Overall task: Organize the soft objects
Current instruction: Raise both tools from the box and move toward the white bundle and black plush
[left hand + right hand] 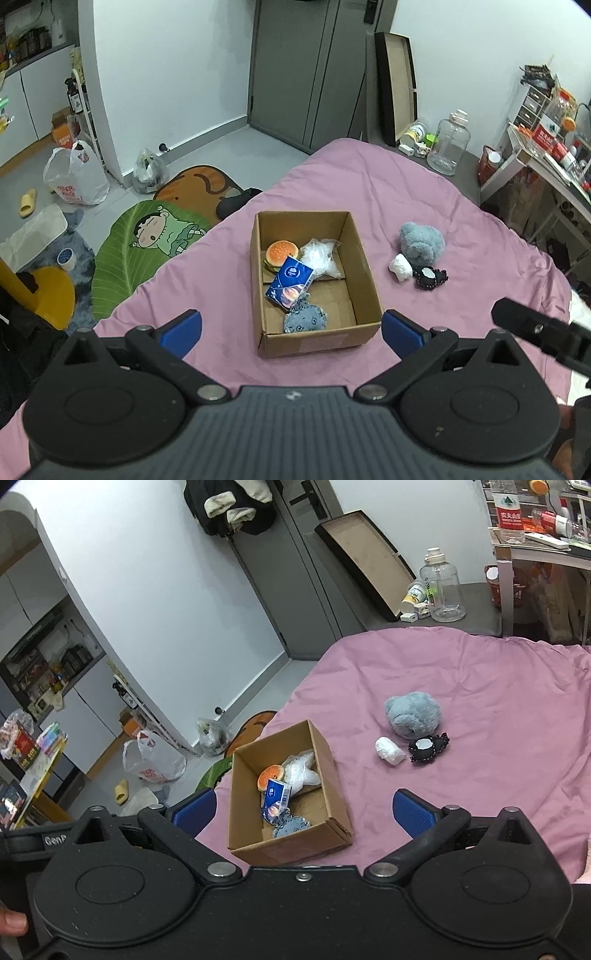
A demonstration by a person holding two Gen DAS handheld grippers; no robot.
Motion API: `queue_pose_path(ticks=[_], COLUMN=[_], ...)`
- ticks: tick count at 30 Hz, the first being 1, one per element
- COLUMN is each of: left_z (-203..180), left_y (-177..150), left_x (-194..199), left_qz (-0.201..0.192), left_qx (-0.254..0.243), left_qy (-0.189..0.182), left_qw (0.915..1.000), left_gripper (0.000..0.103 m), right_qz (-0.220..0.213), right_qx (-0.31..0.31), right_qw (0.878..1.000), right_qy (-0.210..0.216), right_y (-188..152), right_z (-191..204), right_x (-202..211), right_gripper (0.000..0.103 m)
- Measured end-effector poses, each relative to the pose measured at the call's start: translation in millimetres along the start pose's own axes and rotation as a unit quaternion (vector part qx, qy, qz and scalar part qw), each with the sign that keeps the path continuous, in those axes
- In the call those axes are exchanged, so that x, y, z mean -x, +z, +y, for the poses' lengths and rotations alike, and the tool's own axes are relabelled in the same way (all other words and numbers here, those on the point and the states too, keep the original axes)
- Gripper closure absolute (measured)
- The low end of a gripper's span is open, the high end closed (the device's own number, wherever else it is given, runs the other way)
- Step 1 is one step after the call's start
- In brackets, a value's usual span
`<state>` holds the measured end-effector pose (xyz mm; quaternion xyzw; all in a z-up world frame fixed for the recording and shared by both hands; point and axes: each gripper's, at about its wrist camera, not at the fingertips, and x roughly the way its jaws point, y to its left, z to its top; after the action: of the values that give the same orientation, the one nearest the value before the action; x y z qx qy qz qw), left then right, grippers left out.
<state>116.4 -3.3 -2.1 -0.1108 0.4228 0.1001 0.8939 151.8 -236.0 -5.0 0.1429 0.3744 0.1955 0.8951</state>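
Observation:
A cardboard box (pixel 365 273) (pixel 332 775) sits on the pink bedsheet (pixel 461 221) (pixel 498 701). Inside lie a burger toy (pixel 281 254) (pixel 270 776), a white star plush (pixel 320 257) (pixel 301 773), a blue tissue pack (pixel 290 283) (pixel 276 797) and a small blue plush (pixel 305 319) (pixel 291 826). Right of the box lie a grey-blue plush (pixel 421 240) (pixel 413 714), a white roll (pixel 400 267) (pixel 389 752) and a black-and-white soft toy (pixel 429 277) (pixel 426 748). My left gripper (pixel 291 330) is open and empty above the box's near edge. My right gripper (pixel 304 810) is open and empty above the box.
The bed's left edge drops to a floor with a green leaf mat (pixel 147 243), an orange cat mat (pixel 199 186), plastic bags (pixel 75 177) (pixel 153 760) and a slipper (pixel 27 202). A clear jug (pixel 448 146) (pixel 443 589) and a cluttered desk (pixel 546 155) stand beyond the bed.

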Motion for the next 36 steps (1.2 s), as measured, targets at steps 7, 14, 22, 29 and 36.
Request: queue_pose_path(ticks=[7, 14, 22, 29, 36], left_z=[-13.5, -26.6, -35.8, -52.2, -77.3], left_y=[-3.9, -6.9, -7.5, -4.5, 0.3], left_x=[0.7, 1.1, -6.2, -20.4, -30.3], left_qz=[-0.002, -0.006, -0.01, 0.0, 0.008], left_qx=[-0.006, -0.009, -0.004, -0.002, -0.023], left_qy=[0.0, -0.008, -0.012, -0.01, -0.003], left_qw=[1.0, 0.9999, 0.9999, 0.9999, 0.9997], left_gripper=[0.0, 0.0, 0.0, 0.0, 0.0], right_qz=[-0.011, -0.017, -0.016, -0.015, -0.015], right_qx=[-0.016, -0.02, -0.045, -0.054, -0.074], right_qw=[1.0, 1.0, 0.999, 0.998, 0.997], right_qy=[0.003, 0.003, 0.002, 0.003, 0.005], right_y=[0.6, -1.7, -2.6, -2.8, 0.0], right_z=[-18.6, -31.6, -55.2, -70.7, -95.7], right_x=[11.4, 16.6, 10.9, 8.1, 2.8], right_gripper=[0.0, 0.0, 0.0, 0.0, 0.0])
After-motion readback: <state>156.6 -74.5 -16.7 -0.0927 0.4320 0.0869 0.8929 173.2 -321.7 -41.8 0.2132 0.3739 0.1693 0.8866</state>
